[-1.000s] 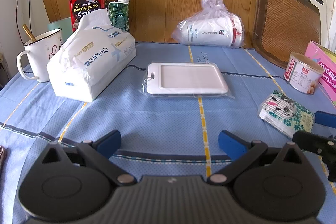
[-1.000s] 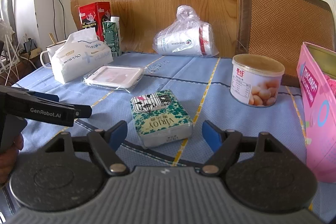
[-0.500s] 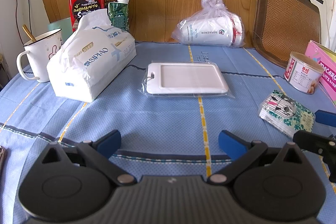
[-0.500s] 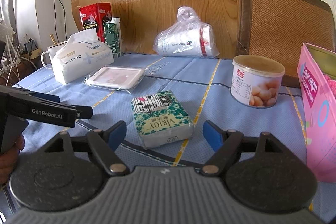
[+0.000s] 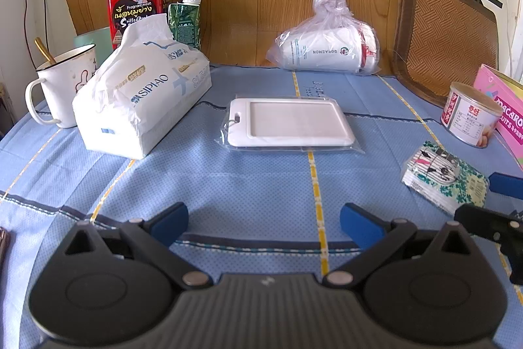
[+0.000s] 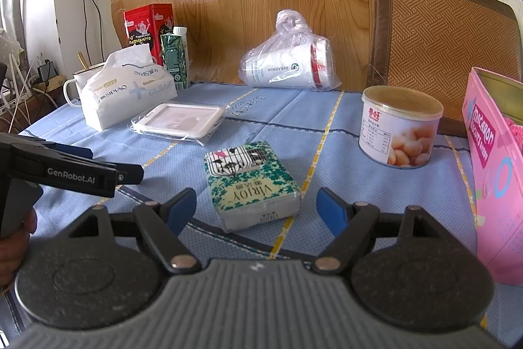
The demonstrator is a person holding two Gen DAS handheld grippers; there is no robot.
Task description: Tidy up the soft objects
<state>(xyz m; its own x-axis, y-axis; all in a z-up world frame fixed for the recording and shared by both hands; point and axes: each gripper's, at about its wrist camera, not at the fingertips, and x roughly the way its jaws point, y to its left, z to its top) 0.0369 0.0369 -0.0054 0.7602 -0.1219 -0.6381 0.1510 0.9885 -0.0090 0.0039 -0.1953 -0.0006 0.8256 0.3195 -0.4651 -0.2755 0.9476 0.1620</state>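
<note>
A small green floral tissue pack [image 6: 250, 182] lies flat on the blue tablecloth [image 6: 343, 159], its near end between the blue pads of my right gripper [image 6: 256, 206]. The pads stand wide and do not touch it. The same pack [image 5: 443, 175] shows at the right of the left wrist view. A large white tissue pack [image 5: 140, 94] sits at the far left, with a tissue sticking up. My left gripper [image 5: 263, 223] hovers open over bare cloth, nothing between its fingers. A bagged white roll [image 5: 327, 49] lies at the back.
A white card holder in clear wrap [image 5: 287, 121] lies mid-table. A mug [image 5: 62, 85], red tin [image 5: 137, 0] and green carton [image 5: 184, 22] stand back left. A bean can [image 6: 400, 126], pink box [image 6: 493, 165] and woven chair back [image 6: 444, 41] are on the right.
</note>
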